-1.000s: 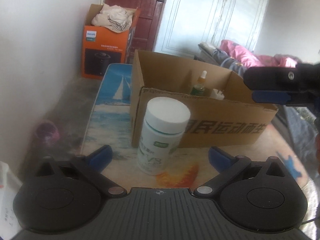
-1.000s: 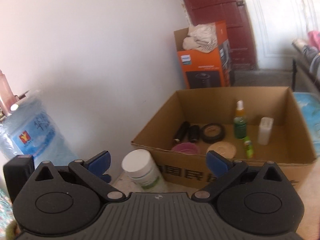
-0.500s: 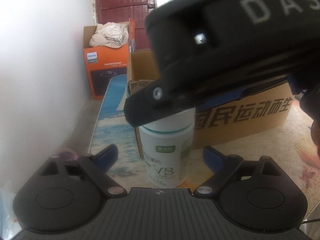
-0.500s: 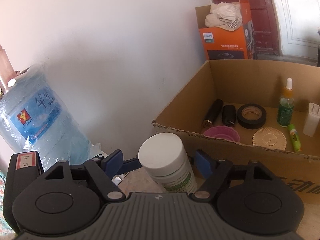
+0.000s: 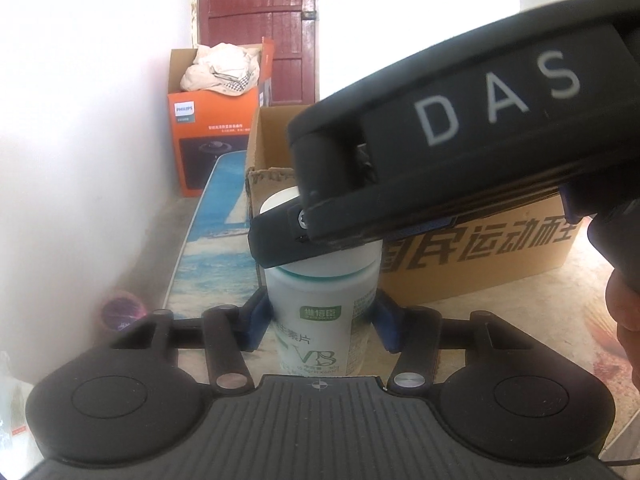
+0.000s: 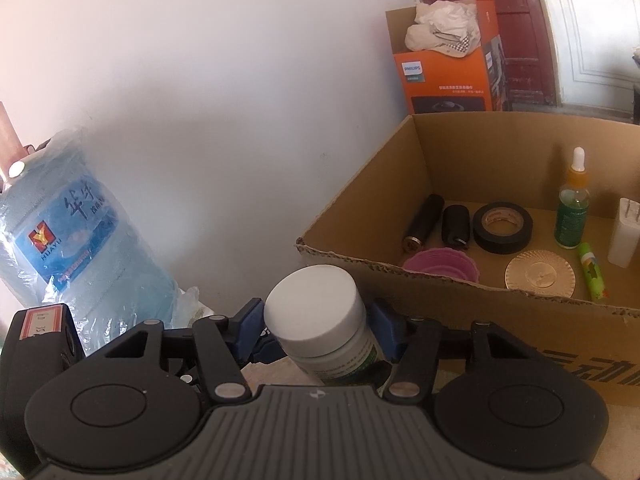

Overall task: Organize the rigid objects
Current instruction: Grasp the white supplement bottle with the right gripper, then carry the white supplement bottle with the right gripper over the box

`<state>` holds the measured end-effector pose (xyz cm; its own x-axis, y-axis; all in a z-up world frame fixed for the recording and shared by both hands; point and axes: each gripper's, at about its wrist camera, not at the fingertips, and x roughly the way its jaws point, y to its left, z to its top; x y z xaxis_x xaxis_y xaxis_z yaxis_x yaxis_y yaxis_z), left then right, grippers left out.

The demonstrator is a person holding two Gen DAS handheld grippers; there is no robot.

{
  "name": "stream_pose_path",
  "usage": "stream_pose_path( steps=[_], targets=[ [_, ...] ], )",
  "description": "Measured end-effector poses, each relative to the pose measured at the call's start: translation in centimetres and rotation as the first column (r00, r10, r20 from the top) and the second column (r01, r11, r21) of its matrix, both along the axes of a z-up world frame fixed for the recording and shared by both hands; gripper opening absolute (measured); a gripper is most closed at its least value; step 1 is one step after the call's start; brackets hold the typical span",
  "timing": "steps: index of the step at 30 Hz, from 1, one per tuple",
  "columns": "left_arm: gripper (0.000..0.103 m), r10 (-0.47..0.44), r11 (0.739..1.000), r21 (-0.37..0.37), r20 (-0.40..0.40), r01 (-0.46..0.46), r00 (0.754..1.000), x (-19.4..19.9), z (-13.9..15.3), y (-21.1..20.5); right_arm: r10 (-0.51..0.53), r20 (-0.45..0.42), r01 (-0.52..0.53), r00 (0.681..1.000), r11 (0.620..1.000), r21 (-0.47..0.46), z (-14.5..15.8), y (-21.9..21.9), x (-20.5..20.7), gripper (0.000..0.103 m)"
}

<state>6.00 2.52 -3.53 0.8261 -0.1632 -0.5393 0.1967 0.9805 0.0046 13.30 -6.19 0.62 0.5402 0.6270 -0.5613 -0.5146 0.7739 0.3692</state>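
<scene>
Inventory by kind, as counted across both wrist views:

- Grippers: two. The left gripper [image 5: 321, 320] and the right gripper [image 6: 318, 326] each have two blue fingers.
- White-capped pill bottle [image 6: 320, 320]: one.
- Open cardboard box [image 6: 500, 308]: one.
- Inside that box:
  - black cylindrical items [image 6: 424, 224]: two, side by side
  - black tape roll [image 6: 503, 227]: one
  - green dropper bottle [image 6: 572, 204]: one
  - pink ruffled cup [image 6: 440, 266]: one
  - gold disc [image 6: 540, 275]: one
  - small green tube [image 6: 592, 271]: one
  - white block [image 6: 624, 236]: one (partly cut off at the frame edge)
- Orange carton [image 6: 444, 76]: one.
- Blue water jug [image 6: 76, 236]: one.
</scene>
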Motion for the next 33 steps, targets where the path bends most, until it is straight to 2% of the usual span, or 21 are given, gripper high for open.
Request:
stream_pose_path(
  steps=[5, 12, 21, 26, 33],
  targets=[
    [0.054, -0.008, 1.0, 0.013, 0.004, 0.008, 1.0, 0.4, 0.7, -0.8, 0.0, 0.002, 0.0, 1.0, 1.0, 0.012, 0.7, -0.7, -0.8, 0.061],
    [0.054, -0.033, 0.998, 0.048, 0.035, 0.031, 0.999, -1.8, 2.8, -2.0, 0.005, 0.029, -0.006, 1.0, 0.999, 0.049, 2.5, -2.4, -2.7, 0.061],
    [0.053, -0.072, 0.993, 0.098, 0.128, 0.06, 0.989, -3.3, 7.9, -4.6, 0.005, 0.123, -0.021, 0.992, 0.992, 0.128, 7.5, -6.2, -4.3, 0.061],
    [0.053, -0.113, 0.99, 0.099, 0.166, 0.098, 0.98, -1.7, 10.8, -6.2, -0.006, 0.173, -0.02, 0.985, 0.989, 0.148, 10.3, -8.6, -3.7, 0.062],
    [0.054, -0.18, 0.983, 0.07, 0.177, 0.17, 0.968, 1.8, 13.1, -9.1, -0.05, 0.199, 0.02, 0.979, 0.988, 0.151, 13.2, -12.5, -1.0, 0.062]
  ],
)
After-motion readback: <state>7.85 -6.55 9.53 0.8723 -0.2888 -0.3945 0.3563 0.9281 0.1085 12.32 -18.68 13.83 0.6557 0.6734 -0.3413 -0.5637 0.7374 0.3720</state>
